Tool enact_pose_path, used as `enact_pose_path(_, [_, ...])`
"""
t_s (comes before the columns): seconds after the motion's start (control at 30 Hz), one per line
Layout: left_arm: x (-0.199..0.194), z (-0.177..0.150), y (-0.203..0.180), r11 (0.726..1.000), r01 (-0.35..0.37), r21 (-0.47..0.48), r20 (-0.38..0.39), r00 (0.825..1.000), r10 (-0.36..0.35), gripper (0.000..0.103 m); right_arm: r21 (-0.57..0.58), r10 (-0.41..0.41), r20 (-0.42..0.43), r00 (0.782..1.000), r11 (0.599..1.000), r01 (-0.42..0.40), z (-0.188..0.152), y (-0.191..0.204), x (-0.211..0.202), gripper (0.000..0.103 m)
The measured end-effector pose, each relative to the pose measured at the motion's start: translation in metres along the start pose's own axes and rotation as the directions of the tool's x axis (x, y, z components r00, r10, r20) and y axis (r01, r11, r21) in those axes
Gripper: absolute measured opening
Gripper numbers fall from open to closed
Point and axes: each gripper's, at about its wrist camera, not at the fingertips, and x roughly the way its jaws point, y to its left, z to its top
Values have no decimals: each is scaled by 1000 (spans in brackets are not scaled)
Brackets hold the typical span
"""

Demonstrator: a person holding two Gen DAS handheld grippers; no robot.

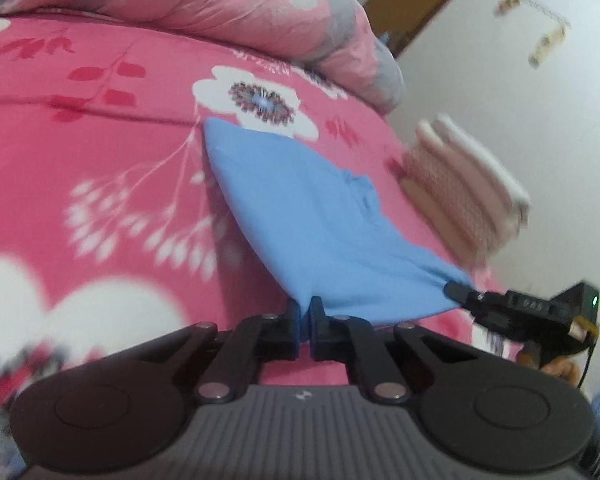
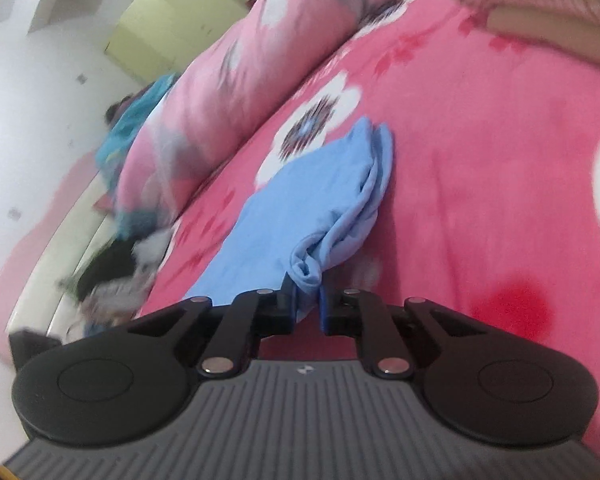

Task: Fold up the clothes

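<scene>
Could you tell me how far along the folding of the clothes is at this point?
Done: a folded stack lies on the bed. In hand: the blue garment, pinched at near corners by the left gripper and right gripper, far end resting on the bed. Left: finishing its fold.

Left tool [image 1: 305, 322]: black linkage arms showing silver rivets, blue finger pads, grey ribbed body carrying a small white logo, round black discs flanking it. Right tool [image 2: 306, 308]: looking identical; side view showing a green light glowing.
</scene>
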Motion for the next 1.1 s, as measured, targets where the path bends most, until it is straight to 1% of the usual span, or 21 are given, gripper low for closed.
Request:
enact_pose_path(0.1, [-8,-35,3,997,-61,45,-42,997,63,5,4,-3,-47,999,1000,3,-42,-3,-10,9])
enact_pose_path(0.17, [-5,-48,2,992,-99,82,-32,994,102,8,6,-41,-67,997,999,41,-60,-15,-8,13])
enact_pose_path(0.2, [-4,-54,2,988,-118,100,-25,992,121,8,9,-54,-74,996,998,55,-67,-19,-9,12])
enact_pose_path(0.23, [-7,-55,2,988,-114,101,-9,993,115,13,22,-46,-69,997,999,47,-66,-21,-13,14])
enact_pose_path(0.27, [-14,-55,1,989,-108,101,12,994,107,20,34,-37,-63,997,999,40,-65,-22,-18,16])
enact_pose_path(0.3, [-21,-54,1,989,-109,104,38,994,106,22,37,-35,-53,998,999,37,-63,-22,-24,24])
enact_pose_path(0.33, [-28,-52,2,987,-122,109,68,991,115,26,7,-53,-29,998,999,53,-59,-19,-31,35])
enact_pose_path(0.4, [-40,-47,3,983,-148,112,120,984,134,26,-55,-94,39,995,994,96,-49,-13,-48,46])
enact_pose_path(0.47, [-44,-40,2,985,-143,100,158,979,126,26,-84,-115,91,989,989,122,-36,-11,-57,46])
enact_pose_path(0.57, [-29,-33,-9,985,-132,114,159,981,113,26,-108,-115,133,984,986,129,-17,-5,-44,46])
enact_pose_path(0.67, [4,-36,-23,966,-186,182,98,981,170,26,-148,-113,146,983,980,135,1,4,-11,40])
enact_pose_path(0.7, [10,-39,-25,959,-202,199,97,978,185,26,-160,-112,137,984,978,134,5,6,2,37])
enact_pose_path(0.73, [15,-43,-27,952,-217,215,99,975,200,26,-174,-114,125,986,975,135,10,8,14,37])
enact_pose_path(0.8, [24,-51,-30,937,-248,247,104,968,229,26,-219,-146,98,985,962,164,16,11,36,37])
enact_pose_path(0.87, [24,-57,-33,919,-265,292,126,963,238,26,-267,-183,76,980,943,197,18,13,54,37])
enact_pose_path(0.9, [24,-60,-35,912,-268,310,133,962,238,26,-286,-193,69,979,936,204,18,14,60,28])
enact_pose_path(0.93, [23,-62,-34,910,-267,317,138,962,234,26,-304,-198,62,978,930,208,17,15,64,4])
enact_pose_path(0.97, [23,-61,-32,913,-259,315,138,964,226,26,-318,-206,67,976,923,216,15,15,66,3])
enact_pose_path(1.03, [22,-60,-29,921,-242,306,135,968,209,26,-325,-226,110,968,912,250,11,14,63,1])
enact_pose_path(1.1, [21,-59,-24,928,-222,299,133,973,190,26,-353,-290,155,944,876,327,7,10,65,0])
